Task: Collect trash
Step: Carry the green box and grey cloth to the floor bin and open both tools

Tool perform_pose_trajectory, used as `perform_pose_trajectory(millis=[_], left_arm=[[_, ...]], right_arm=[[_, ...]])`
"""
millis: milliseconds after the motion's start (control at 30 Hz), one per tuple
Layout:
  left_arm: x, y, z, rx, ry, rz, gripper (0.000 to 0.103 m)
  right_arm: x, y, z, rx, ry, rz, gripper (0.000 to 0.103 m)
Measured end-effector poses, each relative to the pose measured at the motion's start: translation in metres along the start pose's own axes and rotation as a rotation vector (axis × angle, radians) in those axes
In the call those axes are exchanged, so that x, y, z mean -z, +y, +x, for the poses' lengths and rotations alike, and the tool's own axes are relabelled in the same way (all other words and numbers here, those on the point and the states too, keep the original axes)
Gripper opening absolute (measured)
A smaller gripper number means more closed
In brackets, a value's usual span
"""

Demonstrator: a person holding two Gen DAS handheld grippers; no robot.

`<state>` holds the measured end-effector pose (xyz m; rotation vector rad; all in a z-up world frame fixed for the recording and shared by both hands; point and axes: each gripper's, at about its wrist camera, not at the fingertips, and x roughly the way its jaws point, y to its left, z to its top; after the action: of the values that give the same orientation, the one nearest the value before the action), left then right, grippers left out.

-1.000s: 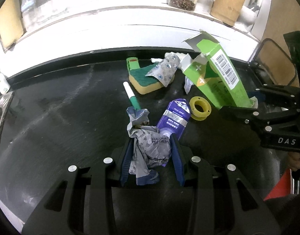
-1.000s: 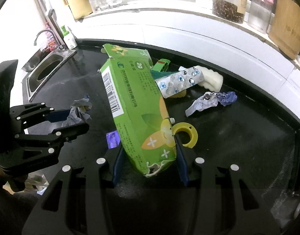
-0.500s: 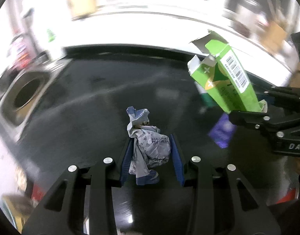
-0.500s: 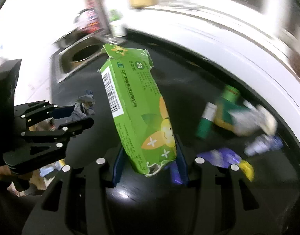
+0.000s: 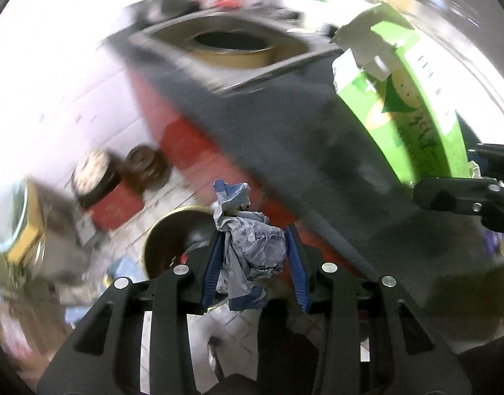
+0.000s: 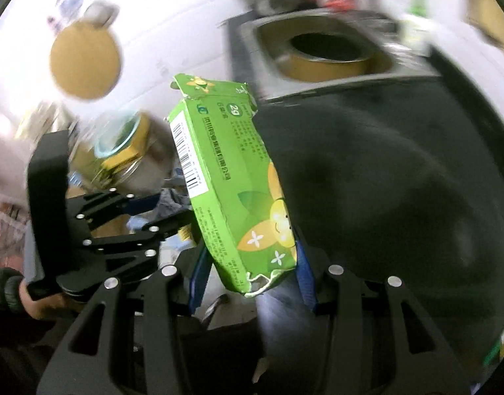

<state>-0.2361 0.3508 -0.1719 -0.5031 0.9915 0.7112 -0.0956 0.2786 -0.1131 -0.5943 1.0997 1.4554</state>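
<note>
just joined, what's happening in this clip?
A person is clearing trash with two handheld grippers. The left gripper is shut on a crumpled wrapper; the right gripper is shut on an opened green carton. Both loads are in the air, off the black counter. In the left wrist view, a round bin on the floor sits just behind the wrapper. Nothing is dropped yet.
</note>
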Motion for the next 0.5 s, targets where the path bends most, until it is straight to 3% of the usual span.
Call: perform_pose_trajectory(millis=[167,367,467,500], left_arm=[[0.017,0.069,0.023,-0.019,0.018,-0.155,0.037],[0.024,0.099,0.041,0.004,0.013,-0.262,0.041],[0.028,0.107,0.046,0.019,0.003,-0.296,0.062],[0.028,0.111,0.048,0.008,-0.004,-0.312,0.077]], right_arm=[[-0.037,0.047,0.072,-0.064,0.123,-0.084,0.046],[-0.046,0.070,0.123,-0.072,0.210,-0.125,0.047],[-0.054,0.077,0.136,-0.075,0.227,-0.135,0.055],[-0.057,0.079,0.140,-0.073,0.230,-0.136,0.062]])
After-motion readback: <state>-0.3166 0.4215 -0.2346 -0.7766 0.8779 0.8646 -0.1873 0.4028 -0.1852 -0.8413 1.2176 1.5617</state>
